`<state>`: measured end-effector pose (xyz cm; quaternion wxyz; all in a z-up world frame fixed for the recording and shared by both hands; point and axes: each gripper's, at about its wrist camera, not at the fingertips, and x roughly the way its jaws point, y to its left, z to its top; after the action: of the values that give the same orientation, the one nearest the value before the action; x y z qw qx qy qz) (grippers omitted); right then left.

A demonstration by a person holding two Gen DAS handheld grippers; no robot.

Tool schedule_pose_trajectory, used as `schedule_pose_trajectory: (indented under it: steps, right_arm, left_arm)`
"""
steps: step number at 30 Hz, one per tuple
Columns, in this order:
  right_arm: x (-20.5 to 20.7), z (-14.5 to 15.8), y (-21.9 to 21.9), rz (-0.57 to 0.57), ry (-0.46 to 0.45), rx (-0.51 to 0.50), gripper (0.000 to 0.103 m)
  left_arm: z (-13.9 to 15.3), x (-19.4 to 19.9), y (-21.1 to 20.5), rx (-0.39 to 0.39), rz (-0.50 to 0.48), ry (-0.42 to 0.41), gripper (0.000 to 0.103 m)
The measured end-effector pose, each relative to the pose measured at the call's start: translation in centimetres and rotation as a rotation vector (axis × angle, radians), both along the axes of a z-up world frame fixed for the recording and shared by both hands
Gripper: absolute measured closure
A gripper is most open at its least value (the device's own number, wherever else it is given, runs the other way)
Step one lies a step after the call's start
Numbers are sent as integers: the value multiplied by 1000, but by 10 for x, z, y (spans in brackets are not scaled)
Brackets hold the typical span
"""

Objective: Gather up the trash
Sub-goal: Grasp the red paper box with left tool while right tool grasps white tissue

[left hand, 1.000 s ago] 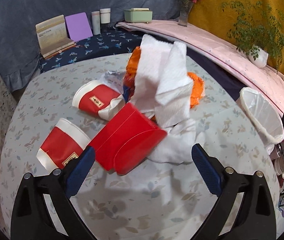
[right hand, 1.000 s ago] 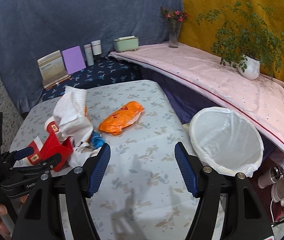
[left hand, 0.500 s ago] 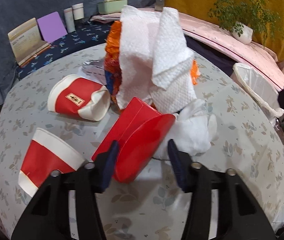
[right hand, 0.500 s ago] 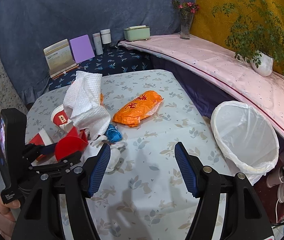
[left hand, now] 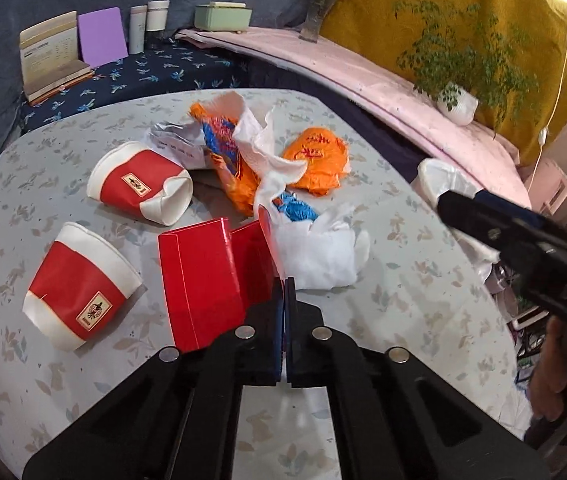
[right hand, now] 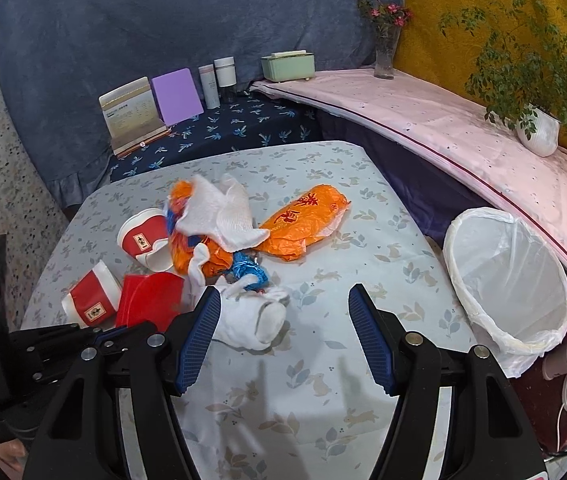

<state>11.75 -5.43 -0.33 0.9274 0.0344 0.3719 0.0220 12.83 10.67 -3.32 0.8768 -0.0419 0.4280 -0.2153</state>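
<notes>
The left gripper (left hand: pixel 284 280) was clamped tight on the flattened red carton (left hand: pixel 219 276), whose pinched edge was hidden between the pads, while the right gripper (right hand: pixel 281 300) hung agape over crumpled tissue (right hand: pixel 251 320), the lined bin (right hand: pixel 507 280) cut off at the table's (right hand: pixel 323 400) edge.

Both wrist views look forward and steeply down along their own fingers onto the desk (left hand: pixel 423 312). The left view sits close over the red carton (left hand: pixel 203 280). The right view stands farther back, taking in the white-lined bin (right hand: pixel 507 276). Both share the litter pile and back shelf.
</notes>
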Motion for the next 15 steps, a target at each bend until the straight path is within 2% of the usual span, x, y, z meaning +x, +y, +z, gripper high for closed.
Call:
schedule_pose_trajectory:
  steps: [6,15]
  right_arm:
    - [15,1,6,24,5,15,39]
    - [64,-15,13,46,50,56,40]
  left_arm:
    - [22,2,10,-25,71,-38,103]
    - [44,35,23,-60,138,-76,103]
